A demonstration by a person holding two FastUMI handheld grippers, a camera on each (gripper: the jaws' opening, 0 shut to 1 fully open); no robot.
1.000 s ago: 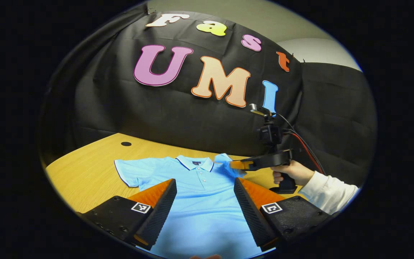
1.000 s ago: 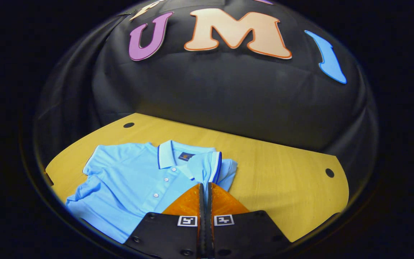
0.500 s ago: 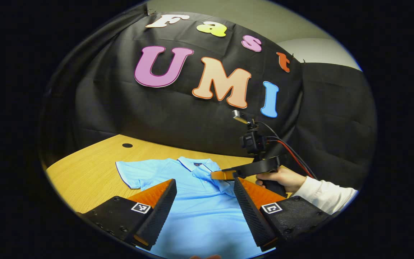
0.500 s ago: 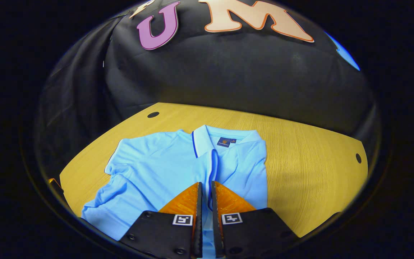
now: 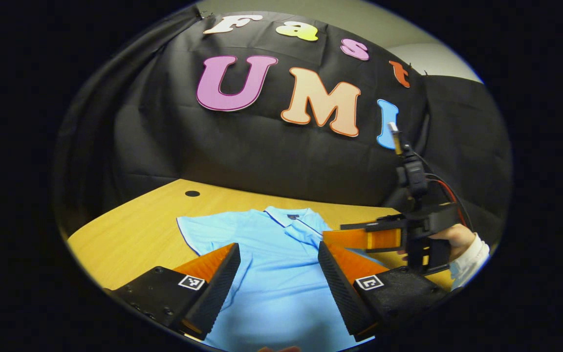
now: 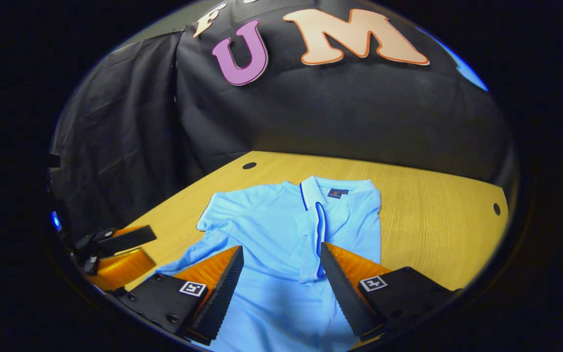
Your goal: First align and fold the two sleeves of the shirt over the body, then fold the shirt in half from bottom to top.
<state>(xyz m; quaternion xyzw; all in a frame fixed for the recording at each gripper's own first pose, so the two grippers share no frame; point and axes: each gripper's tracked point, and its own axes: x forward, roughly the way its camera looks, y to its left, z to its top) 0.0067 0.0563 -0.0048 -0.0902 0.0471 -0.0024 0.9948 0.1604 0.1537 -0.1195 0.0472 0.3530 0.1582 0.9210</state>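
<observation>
A light-blue polo shirt (image 6: 281, 230) lies face up on the wooden worktop (image 6: 433, 220), collar toward the black cloth wall at twelve o'clock and hem running off toward six. In the right gripper view, the wearer-left sleeve (image 6: 313, 239) sits folded inward over the chest, its dark-piped cuff edge running down beside the button placket, which suggests the first sleeve fold is done. The other sleeve (image 5: 191, 234) lies spread flat at about nine o'clock of the collar in the left gripper view, so that fold looks to be the step left before the bottom-to-top fold. The right gripper (image 6: 281, 274) hangs over the lower body of the shirt with its fingers wide apart and nothing between them, a stance that reads as having let the cloth go. It appears again at three o'clock in the left gripper view, held in a hand (image 5: 452, 239) with a white sleeve. The left gripper (image 5: 279, 274) hovers low over the shirt's middle, fingers likewise spread and empty, probably placed to reach for the flat sleeve. No containers are on the worktop; two small dark holes mark its surface.
</observation>
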